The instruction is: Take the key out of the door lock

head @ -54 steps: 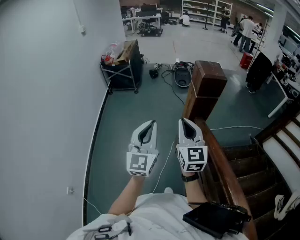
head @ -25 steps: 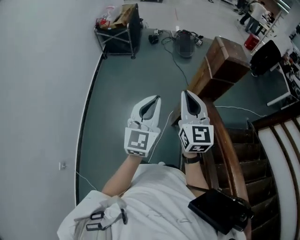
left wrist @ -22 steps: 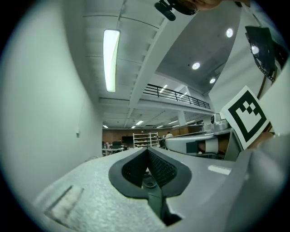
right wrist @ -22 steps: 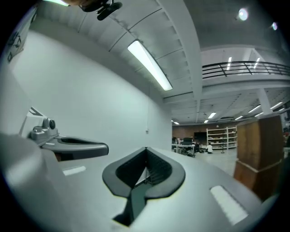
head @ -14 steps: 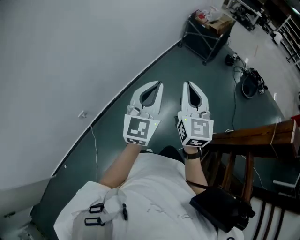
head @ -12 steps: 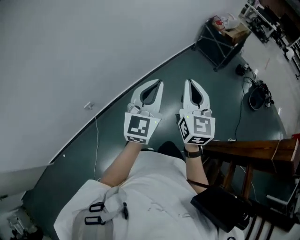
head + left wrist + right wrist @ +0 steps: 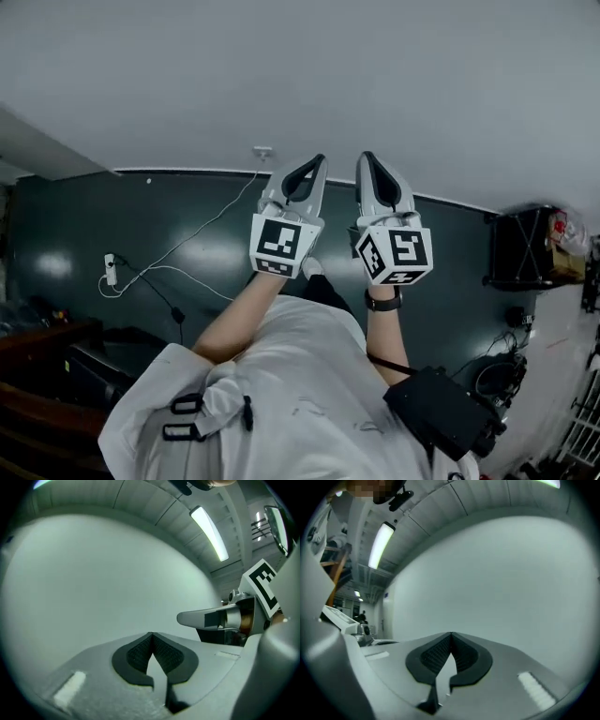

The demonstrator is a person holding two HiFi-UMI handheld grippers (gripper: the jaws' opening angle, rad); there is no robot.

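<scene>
Holding the left gripper (image 7: 317, 161) and the right gripper (image 7: 367, 157) up side by side, near each other but apart, both level and pointing at a plain grey wall (image 7: 309, 66). On the left, clenched: pads (image 7: 139, 654) pressed together at the tip, with nothing between them. On the right, clenched too: pads (image 7: 436, 654) tip to tip, also with nothing inside. Straight ahead of both, only bare wall. In the left gripper view, the side of the right gripper at the right, and a long light (image 7: 209, 534) up on the ceiling. Down below, a dark green floor (image 7: 66, 225), with a white cable (image 7: 197, 232) lying across it, from a small white box (image 7: 262, 151) low on the wall down to a plug (image 7: 110, 269) near the left edge. At the right edge of the floor, close to the wall, a black cart (image 7: 520, 248) with a brown box (image 7: 565, 265) on it. Wearing a white shirt (image 7: 300, 375), a black watch (image 7: 382, 301) on the right wrist and a black pack (image 7: 441, 412) at the right hip. Cannot tell where the key or the lock is.
</scene>
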